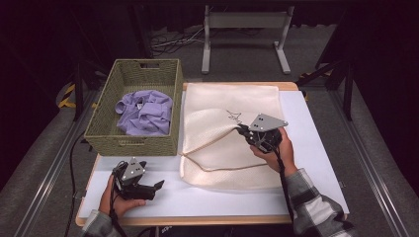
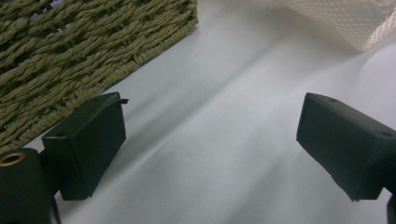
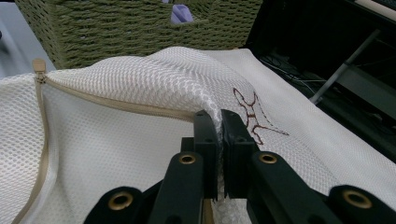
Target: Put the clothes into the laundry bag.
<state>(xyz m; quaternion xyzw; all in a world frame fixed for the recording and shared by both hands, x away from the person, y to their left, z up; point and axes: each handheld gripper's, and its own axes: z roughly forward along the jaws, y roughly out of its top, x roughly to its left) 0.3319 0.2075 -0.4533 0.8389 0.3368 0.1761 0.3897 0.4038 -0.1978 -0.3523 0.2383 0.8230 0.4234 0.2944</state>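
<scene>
A cream mesh laundry bag point(image 1: 232, 133) with a zipper point(image 3: 116, 105) and a brown embroidered star point(image 3: 252, 116) lies flat on the white table. My right gripper point(image 1: 245, 132) is shut on the bag's upper layer beside the zipper and holds it lifted a little; the mesh point(image 3: 177, 84) bulges up ahead of the jaws. My left gripper point(image 1: 158, 185) rests on the table at the front left, jaws wide open, nothing between its fingers point(image 2: 88, 144). A woven green basket point(image 1: 133, 106) at the back left holds a crumpled lavender garment point(image 1: 146, 112).
The white table top point(image 1: 306, 148) carries everything. The basket wall point(image 2: 70, 51) stands close in front of my left gripper. Beyond the table's far edge are a metal stand point(image 1: 244, 34) and cables on the dark floor.
</scene>
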